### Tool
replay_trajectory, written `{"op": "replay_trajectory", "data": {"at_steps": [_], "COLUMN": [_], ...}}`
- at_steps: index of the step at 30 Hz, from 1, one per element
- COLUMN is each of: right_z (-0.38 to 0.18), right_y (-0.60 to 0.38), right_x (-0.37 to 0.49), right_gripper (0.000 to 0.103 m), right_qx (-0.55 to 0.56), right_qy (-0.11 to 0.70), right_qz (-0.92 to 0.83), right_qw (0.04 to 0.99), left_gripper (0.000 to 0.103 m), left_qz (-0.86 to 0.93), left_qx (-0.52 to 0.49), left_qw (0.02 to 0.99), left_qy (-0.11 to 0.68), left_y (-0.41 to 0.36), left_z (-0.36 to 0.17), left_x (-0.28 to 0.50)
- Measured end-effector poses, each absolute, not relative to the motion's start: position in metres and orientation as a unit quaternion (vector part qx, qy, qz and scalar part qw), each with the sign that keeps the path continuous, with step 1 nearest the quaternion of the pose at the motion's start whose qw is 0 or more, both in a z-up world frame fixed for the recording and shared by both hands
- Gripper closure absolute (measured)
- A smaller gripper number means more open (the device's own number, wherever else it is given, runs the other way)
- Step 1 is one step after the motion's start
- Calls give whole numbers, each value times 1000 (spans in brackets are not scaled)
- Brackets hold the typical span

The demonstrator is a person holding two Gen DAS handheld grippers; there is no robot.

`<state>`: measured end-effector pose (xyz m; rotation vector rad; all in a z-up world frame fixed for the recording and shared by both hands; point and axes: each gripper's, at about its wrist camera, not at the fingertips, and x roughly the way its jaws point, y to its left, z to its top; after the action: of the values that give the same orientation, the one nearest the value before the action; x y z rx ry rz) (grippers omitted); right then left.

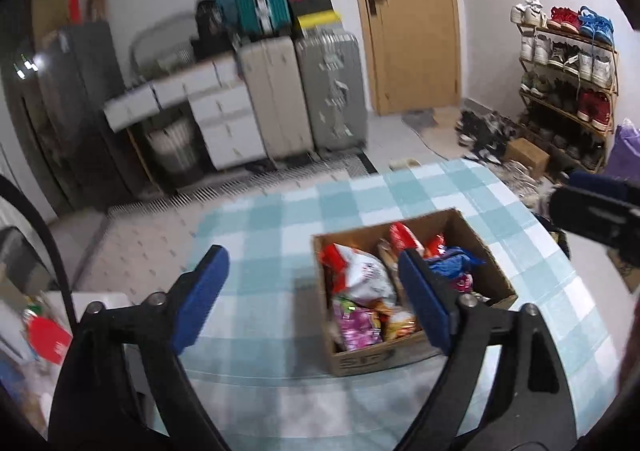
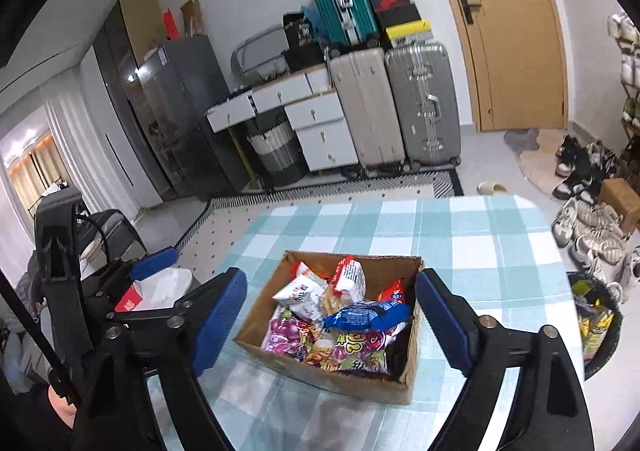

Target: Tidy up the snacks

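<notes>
- Cardboard box (image 2: pixel 320 379) sits on the surface (image 2: pixel 480 235), which is covered in a teal-and-white check cloth; box top is open, flaps out of the way
- Box is full of snack packets (image 2: pixel 332 327): a blue packet (image 2: pixel 366 315) on top, purple ones toward the near wall, white and red ones toward the far wall
- No packets lie loose on the cloth in either view
- Left claw (image 1: pixel 316 291): released, jaws spread wide, nothing between the pads; it hangs above the cloth, its right finger (image 1: pixel 424 303) overlapping the box in the left wrist view and its left finger over bare cloth
- Right claw (image 2: pixel 328 327): released, jaws spread wide, the box seen between the two fingers from above; pads touch neither box wall nor packets
- In the right wrist view the left claw's blue pad (image 2: pixel 154 257) shows at the left, just beside the surface's left edge
- Open room: bare cloth on the far side of the box up to the far edge, and a wide strip to its right; less cloth to its left
- Far right corner of the surface is rounded; floor with scattered shoes (image 2: pixel 592 235) lies beyond it
- Past the far edge: a patterned rug (image 2: pixel 320 195), then two upright suitcases (image 2: pixel 396 111) and a white drawer unit (image 2: pixel 320 131) against the wall, well apart from the surface
- Wooden door (image 2: pixel 512 35) is closed
</notes>
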<state>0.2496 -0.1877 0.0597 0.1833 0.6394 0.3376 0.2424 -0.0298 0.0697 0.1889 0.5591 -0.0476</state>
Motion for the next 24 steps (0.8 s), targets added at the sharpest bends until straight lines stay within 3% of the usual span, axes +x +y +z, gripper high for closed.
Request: {"op": "replay_trajectory", "data": {"at_steps": [2, 11, 24], "right_z": [74, 114, 106], "right_y": [-186, -173, -158], "right_x": [228, 139, 62], "right_gripper": [10, 2, 0], "right_qx": [70, 19, -21], "right_qy": [292, 217, 146], "right_qz": [165, 184, 172], "right_qw": [939, 959, 974], "left_gripper": [0, 0, 0], "left_qz": [-14, -1, -22], "left_qx": [90, 55, 48], "left_qw": [963, 978, 987], "left_qy": [255, 201, 153], "left_y": [-22, 7, 24], "left_z": [81, 115, 123], "left_x": [221, 142, 52]}}
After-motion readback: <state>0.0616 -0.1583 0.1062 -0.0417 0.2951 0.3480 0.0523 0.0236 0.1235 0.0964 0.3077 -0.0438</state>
